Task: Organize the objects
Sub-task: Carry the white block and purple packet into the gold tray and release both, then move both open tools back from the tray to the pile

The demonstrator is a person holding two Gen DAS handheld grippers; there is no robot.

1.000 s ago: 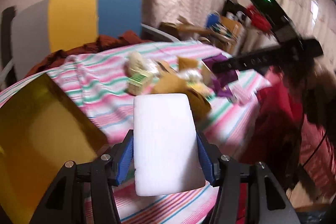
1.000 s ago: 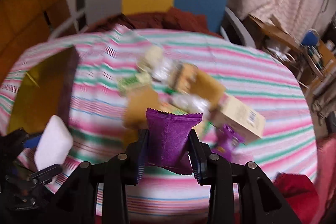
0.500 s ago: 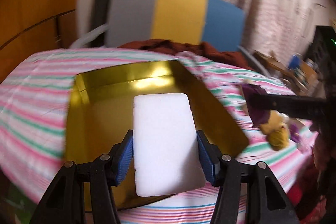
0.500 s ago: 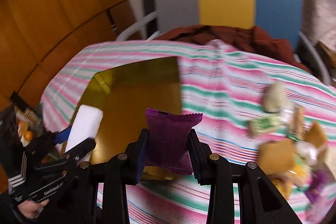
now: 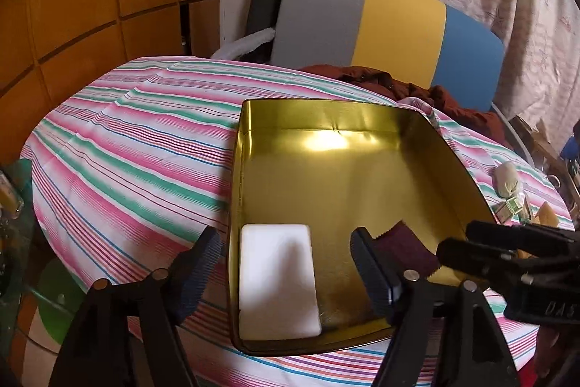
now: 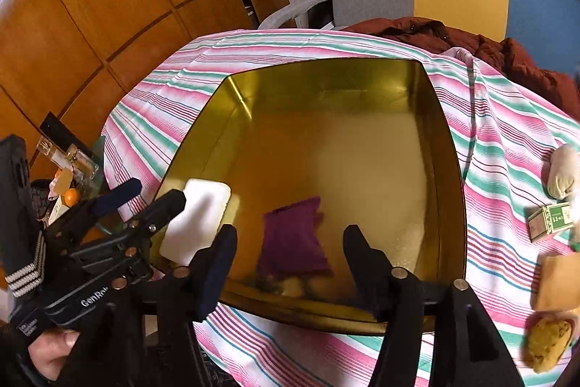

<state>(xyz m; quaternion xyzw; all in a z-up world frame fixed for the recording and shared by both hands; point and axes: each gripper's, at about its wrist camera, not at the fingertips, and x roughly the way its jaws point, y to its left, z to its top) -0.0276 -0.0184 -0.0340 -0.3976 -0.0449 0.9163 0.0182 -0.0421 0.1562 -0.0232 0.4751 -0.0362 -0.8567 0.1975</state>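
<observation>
Gold tray (image 5: 449,147) now holding white block (image 5: 277,281) at seven o'clock, purple packet (image 6: 293,249) centre, both released, left gripper (image 5: 286,263) and right gripper (image 6: 290,254) spread wide, empty.

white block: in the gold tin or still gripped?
In. The white rectangular block lies flat on the floor of the gold metal tin, in its near-left corner. The left tongs are open, fingers clear of it.

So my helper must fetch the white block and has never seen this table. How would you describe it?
Find the gold tray on the striped tablecloth. The white block lies flat in its near left corner. Its only tray neighbour is a purple packet, crinkled and dark; the block is plain and smooth.
</observation>
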